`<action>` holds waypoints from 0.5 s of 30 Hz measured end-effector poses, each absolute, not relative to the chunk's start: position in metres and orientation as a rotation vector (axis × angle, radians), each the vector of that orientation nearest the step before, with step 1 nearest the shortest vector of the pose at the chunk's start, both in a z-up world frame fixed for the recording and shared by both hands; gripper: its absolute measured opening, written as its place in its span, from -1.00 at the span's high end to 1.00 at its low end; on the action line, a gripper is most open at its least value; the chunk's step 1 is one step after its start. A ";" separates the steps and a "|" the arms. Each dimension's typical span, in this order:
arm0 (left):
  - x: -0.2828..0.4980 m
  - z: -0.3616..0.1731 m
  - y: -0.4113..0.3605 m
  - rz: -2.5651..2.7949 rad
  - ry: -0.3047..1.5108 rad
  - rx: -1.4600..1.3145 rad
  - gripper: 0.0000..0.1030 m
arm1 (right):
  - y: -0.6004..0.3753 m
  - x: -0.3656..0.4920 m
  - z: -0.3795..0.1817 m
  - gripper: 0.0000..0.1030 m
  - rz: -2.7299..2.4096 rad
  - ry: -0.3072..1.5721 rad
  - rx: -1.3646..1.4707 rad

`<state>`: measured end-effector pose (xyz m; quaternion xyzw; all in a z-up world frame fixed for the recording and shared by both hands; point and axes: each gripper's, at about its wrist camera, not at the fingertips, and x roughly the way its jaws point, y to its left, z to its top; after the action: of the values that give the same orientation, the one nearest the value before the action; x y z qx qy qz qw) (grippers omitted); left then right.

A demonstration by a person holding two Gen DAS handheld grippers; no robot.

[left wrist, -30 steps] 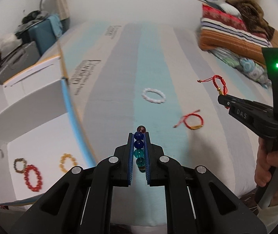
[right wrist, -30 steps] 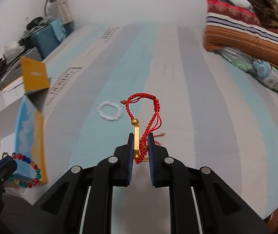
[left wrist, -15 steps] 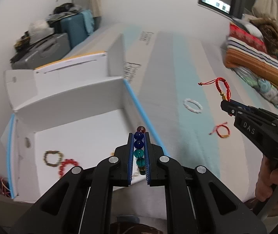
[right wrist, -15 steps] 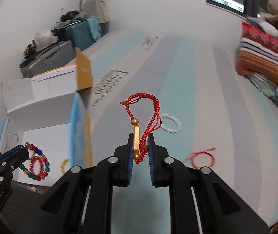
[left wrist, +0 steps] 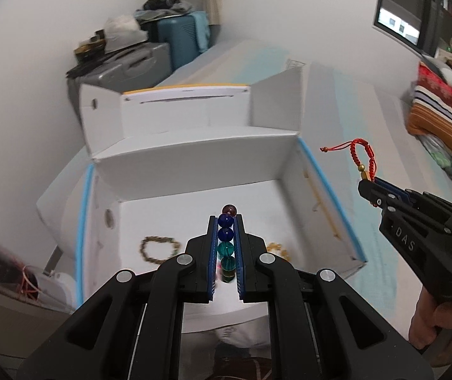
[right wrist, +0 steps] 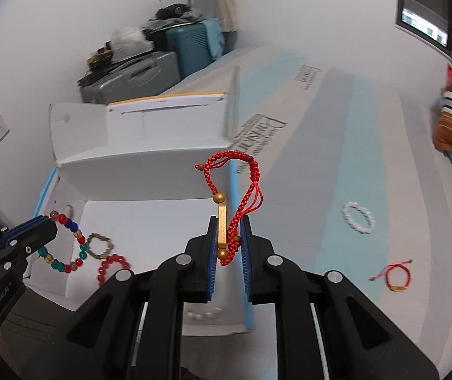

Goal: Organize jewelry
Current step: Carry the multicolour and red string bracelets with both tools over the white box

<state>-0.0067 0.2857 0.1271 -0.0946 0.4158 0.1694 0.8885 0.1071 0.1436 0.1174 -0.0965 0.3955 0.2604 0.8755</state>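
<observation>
Left hand-held gripper (left wrist: 226,221) clamping beaded bracelet (left wrist: 227,237), right hand-held gripper (right wrist: 229,221) clamping red cord bracelet (right wrist: 241,196) — white box (left wrist: 194,155) below

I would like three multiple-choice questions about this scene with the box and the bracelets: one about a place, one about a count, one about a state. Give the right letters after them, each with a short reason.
1. Where does the white bead bracelet lie?
A. In the white box
B. On the striped mattress
C. In the left gripper

2. How many bracelets lie on the striped mattress, outside the white box?
A. Two
B. Four
C. None

3. What is the state of the right gripper?
A. Open and empty
B. Shut on a red cord bracelet
C. Shut on a white bead bracelet

Answers:
1. B: the right wrist view shows it flat on the mattress, to the right of the box.
2. A: only the white one and a small red cord bracelet with a gold piece lie there.
3. B: the red cord bracelet sits pinched between its blue pads.
</observation>
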 end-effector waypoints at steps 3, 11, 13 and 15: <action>-0.010 0.121 0.299 0.379 0.880 -0.207 0.82 | 0.160 0.103 0.112 0.75 0.563 0.833 -0.217; -0.012 0.097 0.326 0.421 0.933 -0.231 0.82 | 0.194 0.096 0.091 0.75 0.600 0.885 -0.260; -0.011 0.089 0.332 0.421 0.951 -0.241 0.82 | 0.200 0.094 0.085 0.75 0.605 0.899 -0.273; -0.009 0.081 0.336 0.422 0.968 -0.245 0.82 | 0.203 0.095 0.078 0.75 0.609 0.913 -0.283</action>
<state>-0.0095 0.3358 0.0812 -0.1168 0.4606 0.2008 0.8566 0.0946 0.2033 0.0782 -0.1341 0.4325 0.2885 0.8436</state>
